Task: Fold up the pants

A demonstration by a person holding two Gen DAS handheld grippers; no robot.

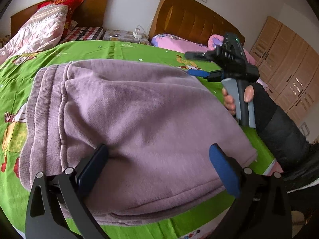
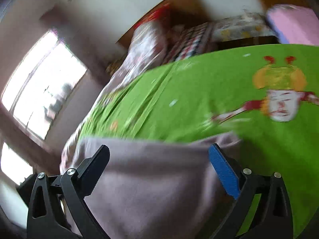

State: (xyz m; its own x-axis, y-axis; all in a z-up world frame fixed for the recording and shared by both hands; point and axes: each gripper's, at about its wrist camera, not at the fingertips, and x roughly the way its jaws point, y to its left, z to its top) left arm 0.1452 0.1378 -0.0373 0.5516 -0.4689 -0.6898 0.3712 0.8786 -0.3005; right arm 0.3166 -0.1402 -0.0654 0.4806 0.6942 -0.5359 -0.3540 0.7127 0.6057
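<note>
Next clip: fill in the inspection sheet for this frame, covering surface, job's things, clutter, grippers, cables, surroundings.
Surface: green cartoon-print bedsheet, lightly creased.
Job's things: lilac pants lying folded in layers on the sheet, waistband toward the left in the left wrist view.
Clutter: patterned quilt and pink pillow at the head of the beds.
Grippers: left hand-held gripper open over the pants' near edge; right hand-held gripper open, pants below it, view blurred.
Cables: white charger and cord between the beds.
Surroundings: two wooden headboards, wardrobe, bright window.
</note>
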